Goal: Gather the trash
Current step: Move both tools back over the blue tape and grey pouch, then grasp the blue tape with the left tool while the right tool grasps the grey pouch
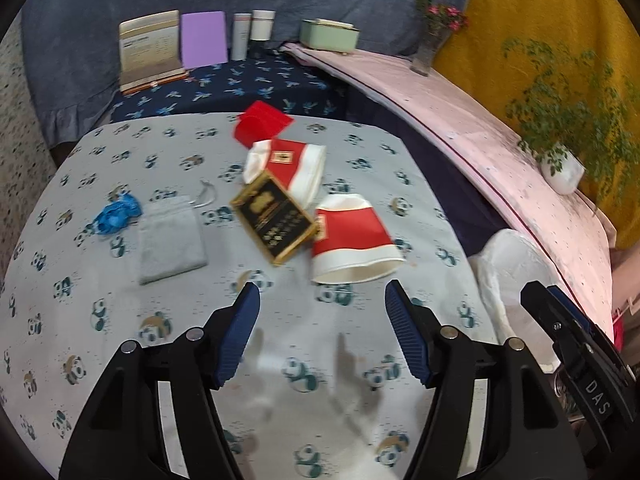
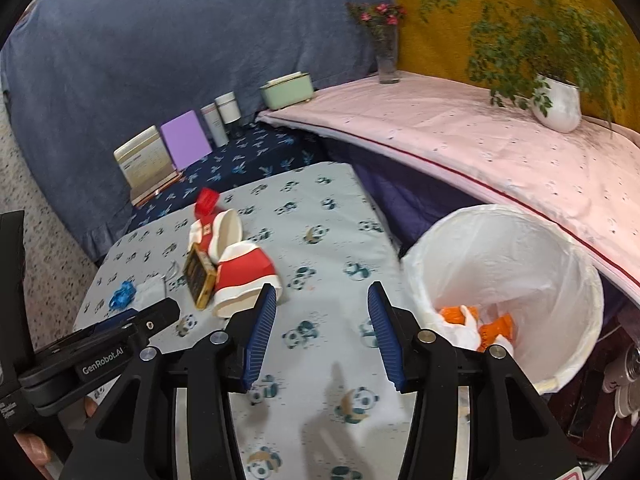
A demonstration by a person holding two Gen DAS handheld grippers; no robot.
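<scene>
While agape, left gripper faces cup (toppled).

Even, fairly bright indoor light falls from above, and the claw fingers cast soft grey shadows on the panda-print counter just ahead of them. Both fisheye views bow straight edges and darken to black corners. The red-and-white paper cup looks slightly motion-blurred; no harsh glare shows.
</scene>
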